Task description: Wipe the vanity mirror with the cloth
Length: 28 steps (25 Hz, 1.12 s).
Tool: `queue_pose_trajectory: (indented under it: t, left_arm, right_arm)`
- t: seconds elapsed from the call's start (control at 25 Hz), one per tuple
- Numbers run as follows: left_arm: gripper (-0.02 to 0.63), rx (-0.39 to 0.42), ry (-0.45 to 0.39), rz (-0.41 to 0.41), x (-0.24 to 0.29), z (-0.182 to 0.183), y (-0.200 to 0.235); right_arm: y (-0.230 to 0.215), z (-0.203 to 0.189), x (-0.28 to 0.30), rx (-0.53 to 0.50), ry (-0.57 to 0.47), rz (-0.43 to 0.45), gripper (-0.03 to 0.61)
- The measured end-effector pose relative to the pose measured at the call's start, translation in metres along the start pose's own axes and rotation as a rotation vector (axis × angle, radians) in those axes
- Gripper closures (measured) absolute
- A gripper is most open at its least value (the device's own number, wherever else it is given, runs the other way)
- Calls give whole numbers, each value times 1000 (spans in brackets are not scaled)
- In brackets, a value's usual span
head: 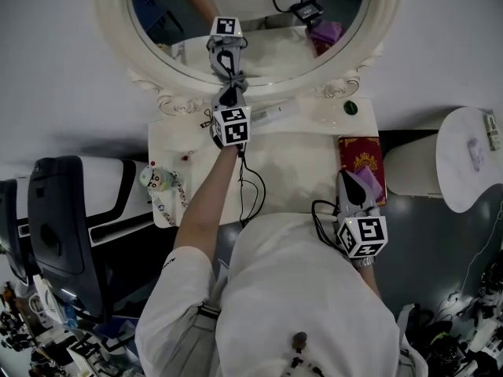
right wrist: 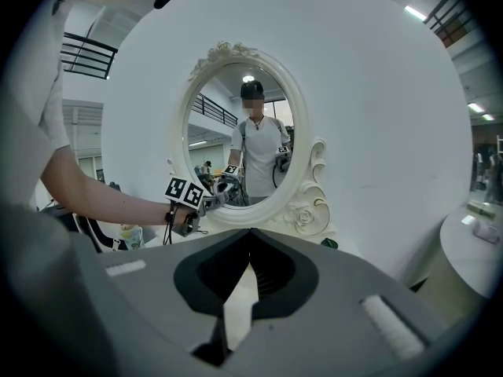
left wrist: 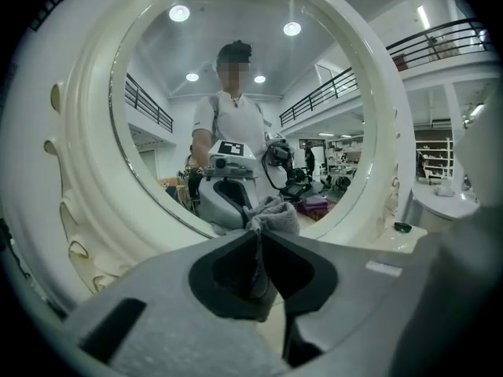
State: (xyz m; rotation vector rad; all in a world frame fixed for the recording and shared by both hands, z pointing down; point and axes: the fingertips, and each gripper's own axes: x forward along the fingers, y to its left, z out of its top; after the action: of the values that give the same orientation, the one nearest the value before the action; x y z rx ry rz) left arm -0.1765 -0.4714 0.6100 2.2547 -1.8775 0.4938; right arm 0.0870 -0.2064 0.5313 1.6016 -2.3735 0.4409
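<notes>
At the six o'clock rim of the oval white-framed vanity mirror [head: 112, 30], we hold the crumpled grey cloth [left wrist: 277, 214], pinched in our left tongs [left wrist: 258, 231], against the glass, seemingly mid-wipe, next needing a sweep toward twelve o'clock; our right tongs [right wrist: 250, 231] hang closed, empty.

Bunched grey cloth [left wrist: 273, 213], pinched in the left tongs [left wrist: 258, 234], touches the lower glass of the oval white-framed vanity mirror [head: 251, 22].

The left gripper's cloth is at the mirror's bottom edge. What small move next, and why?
Probably slide the left gripper, shut on the grey cloth, up across the oval white-framed mirror: the cloth sits at its lower rim, most glass lying above.
</notes>
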Motion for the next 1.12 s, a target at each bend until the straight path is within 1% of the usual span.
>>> queue_pose_trajectory:
  t: [0.28,0.44,0.56,0.68,0.8,0.88,1.0,1.12]
  left_arm:
    - [589,0,-33,23,-18,12,32]
    - [589,12,-53,50,-38,18,47]
    - [589,-53,-49,68,-61,18,64]
    - [589,-80,-54,69,-87,11,76]
    - [589,-105,-62,40,-116,-5,78]
    - [589,-124,-47,25,-134,-22,77]
    - [589,-151,-10,16,-160,-53,76]
    - [589,-176,49,-14,-185,-92,69]
  right_arm:
    - [26,1,2,23,-28,6,571]
    - [43,2,5,21,-36,30,571]
    - [58,2,8,12,-34,59,571]
    - [76,1,10,8,-32,87,571]
    - [93,-2,10,11,-29,115,571]
    - [103,-4,9,13,-26,133,571]
    - [119,-9,9,6,-24,164,571]
    - [137,-16,10,-9,-14,205,571]
